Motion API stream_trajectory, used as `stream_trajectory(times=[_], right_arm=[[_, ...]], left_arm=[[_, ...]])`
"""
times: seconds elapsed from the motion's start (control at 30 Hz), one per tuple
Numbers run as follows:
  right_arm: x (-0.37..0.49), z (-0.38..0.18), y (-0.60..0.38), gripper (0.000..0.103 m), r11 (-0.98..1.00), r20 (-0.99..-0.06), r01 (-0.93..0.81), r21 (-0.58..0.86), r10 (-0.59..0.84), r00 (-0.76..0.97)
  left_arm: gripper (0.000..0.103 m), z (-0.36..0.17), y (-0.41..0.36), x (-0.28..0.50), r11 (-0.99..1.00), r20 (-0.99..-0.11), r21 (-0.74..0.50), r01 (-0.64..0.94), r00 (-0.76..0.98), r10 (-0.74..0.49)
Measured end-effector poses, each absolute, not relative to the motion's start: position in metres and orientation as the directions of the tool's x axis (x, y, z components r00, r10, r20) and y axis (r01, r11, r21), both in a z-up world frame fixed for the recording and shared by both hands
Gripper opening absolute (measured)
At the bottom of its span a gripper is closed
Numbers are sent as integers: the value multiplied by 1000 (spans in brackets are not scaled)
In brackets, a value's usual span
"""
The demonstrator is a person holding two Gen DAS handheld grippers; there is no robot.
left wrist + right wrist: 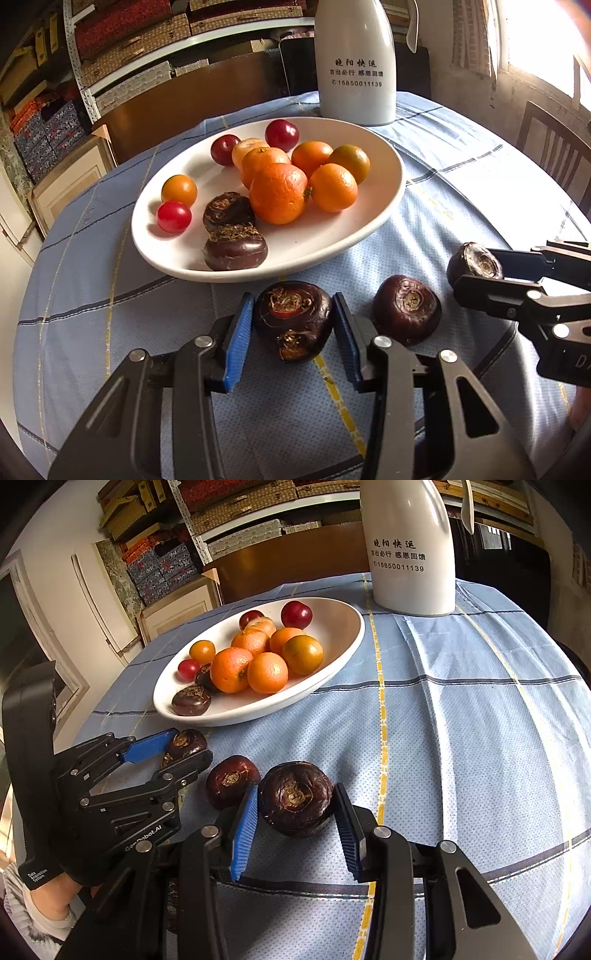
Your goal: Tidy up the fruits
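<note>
Water chestnuts (293,320) (296,798) sit between each gripper's nearly closed jaws.

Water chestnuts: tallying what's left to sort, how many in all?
5: two on the plate at and; one between left gripper fingers, one between right gripper fingers; one loose between them.

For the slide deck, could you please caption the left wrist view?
Left gripper closing around a water chestnut on the blue cloth, before the white fruit plate.
</note>
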State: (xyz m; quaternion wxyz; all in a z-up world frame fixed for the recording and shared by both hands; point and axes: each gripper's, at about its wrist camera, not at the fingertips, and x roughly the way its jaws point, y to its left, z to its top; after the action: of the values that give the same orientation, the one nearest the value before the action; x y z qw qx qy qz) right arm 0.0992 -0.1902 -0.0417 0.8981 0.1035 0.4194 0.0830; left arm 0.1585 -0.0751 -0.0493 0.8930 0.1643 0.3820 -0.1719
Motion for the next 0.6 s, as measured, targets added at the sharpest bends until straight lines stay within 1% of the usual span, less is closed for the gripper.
stream_trajectory(times=[0.27,0.6], right_arm=[[98,-40,-190,41,964,-732,-66,259,240,638],[93,-36,-189,41,961,-722,-82,263,252,644]], left_arm=[[42,-44,-74,144,885,-700,218,411,698,-151],[42,-37,-64,130,894,-670,234,383,729,-138]])
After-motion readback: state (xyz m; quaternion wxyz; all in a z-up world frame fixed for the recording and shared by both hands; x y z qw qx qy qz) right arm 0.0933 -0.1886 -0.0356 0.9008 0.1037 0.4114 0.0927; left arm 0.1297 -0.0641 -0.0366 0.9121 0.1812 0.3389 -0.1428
